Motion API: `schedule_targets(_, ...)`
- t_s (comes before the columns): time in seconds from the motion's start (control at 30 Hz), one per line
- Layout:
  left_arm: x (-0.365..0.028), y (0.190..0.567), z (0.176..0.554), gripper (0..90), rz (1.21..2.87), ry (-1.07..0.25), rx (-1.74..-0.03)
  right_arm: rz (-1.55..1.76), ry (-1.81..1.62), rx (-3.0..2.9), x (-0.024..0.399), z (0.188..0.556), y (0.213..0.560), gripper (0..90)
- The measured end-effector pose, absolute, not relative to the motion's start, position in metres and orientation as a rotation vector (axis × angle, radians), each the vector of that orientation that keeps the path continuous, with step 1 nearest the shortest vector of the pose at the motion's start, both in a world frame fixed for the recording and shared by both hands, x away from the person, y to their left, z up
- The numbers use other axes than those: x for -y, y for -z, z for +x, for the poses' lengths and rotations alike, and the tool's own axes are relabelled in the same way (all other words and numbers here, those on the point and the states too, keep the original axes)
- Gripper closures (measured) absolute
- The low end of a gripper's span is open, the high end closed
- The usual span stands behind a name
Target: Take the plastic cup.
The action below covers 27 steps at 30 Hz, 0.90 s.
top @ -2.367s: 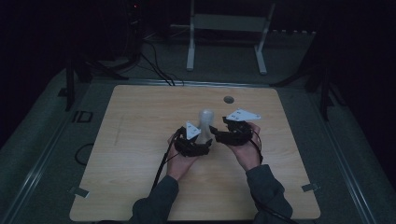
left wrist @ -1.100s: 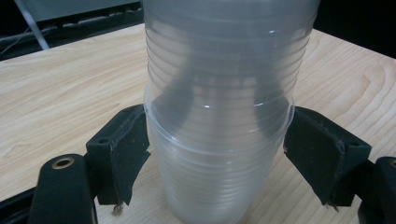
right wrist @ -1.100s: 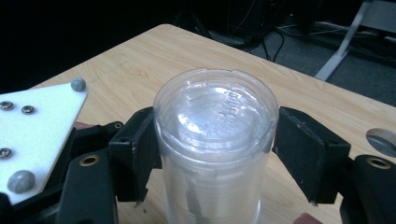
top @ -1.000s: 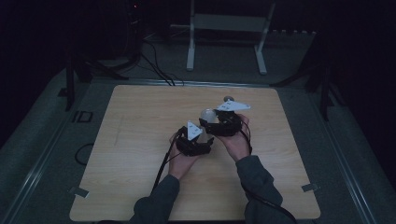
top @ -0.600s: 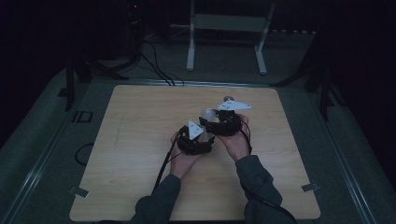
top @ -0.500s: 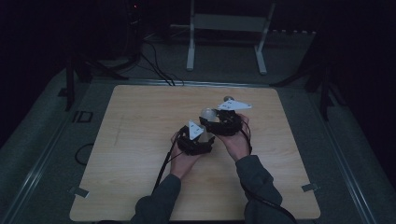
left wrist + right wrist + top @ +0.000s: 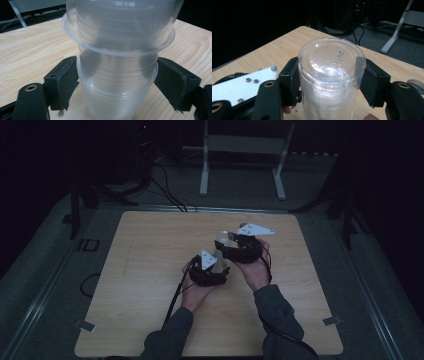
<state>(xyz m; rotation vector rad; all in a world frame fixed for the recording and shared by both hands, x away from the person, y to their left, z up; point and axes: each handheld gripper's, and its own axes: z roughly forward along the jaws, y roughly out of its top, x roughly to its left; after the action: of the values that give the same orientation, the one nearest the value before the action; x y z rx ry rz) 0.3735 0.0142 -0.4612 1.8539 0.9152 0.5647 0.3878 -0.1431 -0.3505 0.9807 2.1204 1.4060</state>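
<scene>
The stack of clear plastic cups stands upside down, near the middle of the table and a little toward its far right corner, with both grippers at it. In the right gripper view the topmost cup, bottom up, sits between the right gripper jaws, whose pads lie against its two sides; these jaws have just been closing, and I judge they now have hold of it. In the left gripper view the left gripper jaws flank the lower cups, at or just off the walls; they have just been opening and stand wide, bracing the stack more than clamping it.

The step in hand looks like pulling the top cup off the stack. The next move calls for a straight lift along the stack's axis with a gentle squeeze, since thin plastic buckles and nested cups cling; the left jaws must pin the lower cups.

In the high view both forearms come in from the near edge, hands close together, the right gripper beyond the left gripper.
</scene>
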Motion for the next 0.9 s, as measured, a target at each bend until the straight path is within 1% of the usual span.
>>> schedule_targets(0.17, -0.016, 0.459, 0.372, 17.4, 1.849, -0.563, -0.913, 0.978, -1.426, -2.104, 0.144, 0.386, 0.347, 39.8)
schedule_targets(0.9, -0.025, 0.444, 0.36, 18.3, 1.812, -0.567, -0.895, 0.961, -1.51, -2.038, 0.15, 0.379, 0.325, 39.8)
